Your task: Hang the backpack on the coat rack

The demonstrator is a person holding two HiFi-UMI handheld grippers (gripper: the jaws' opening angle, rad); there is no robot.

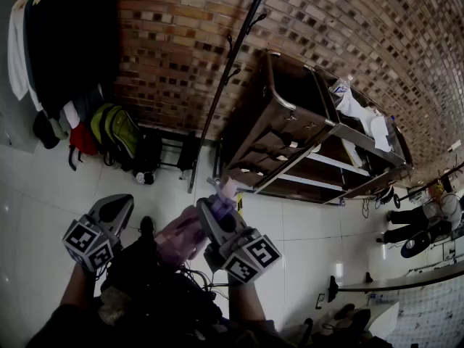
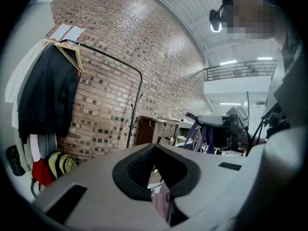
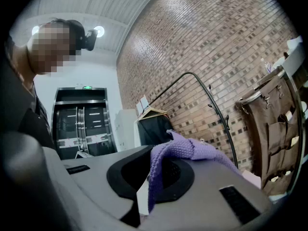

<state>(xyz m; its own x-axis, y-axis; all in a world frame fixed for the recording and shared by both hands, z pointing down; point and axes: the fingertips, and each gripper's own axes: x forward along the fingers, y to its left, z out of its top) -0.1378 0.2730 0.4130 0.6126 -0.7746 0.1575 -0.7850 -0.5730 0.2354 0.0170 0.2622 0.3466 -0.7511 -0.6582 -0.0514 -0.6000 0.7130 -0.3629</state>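
Head view, grippers: two, the left gripper [image 1: 118, 207] and the right gripper [image 1: 214, 212], both near the person.
Head view, backpack: one pink backpack [image 1: 180, 239], held up between the two grippers, over the tiled floor [image 1: 43, 194].
Head view, coat rack: one thin black coat rack [image 1: 226, 75] with side hooks, standing far off at the brick wall [image 1: 181, 42], well apart from the backpack.
Head view, other things: one brown cabinet [image 1: 279, 122] just right of the rack; one green bag [image 1: 116, 130] and one red bag [image 1: 83, 140] on the floor far left.
Left gripper view, jaws: the left gripper [image 2: 159, 186] is clenched on a fold of the backpack [image 2: 161, 205].
Left gripper view, beyond: one black coat [image 2: 48, 95] hanging at left; the coat rack [image 2: 133, 121] right of it.
Right gripper view, jaws: the right gripper [image 3: 154, 177] is clenched on one purple knitted strap [image 3: 187, 150], with one white tag [image 3: 143, 196] beside it.
Right gripper view, beyond: the coat rack [image 3: 224, 124] far, the cabinet [image 3: 269, 129] at right.
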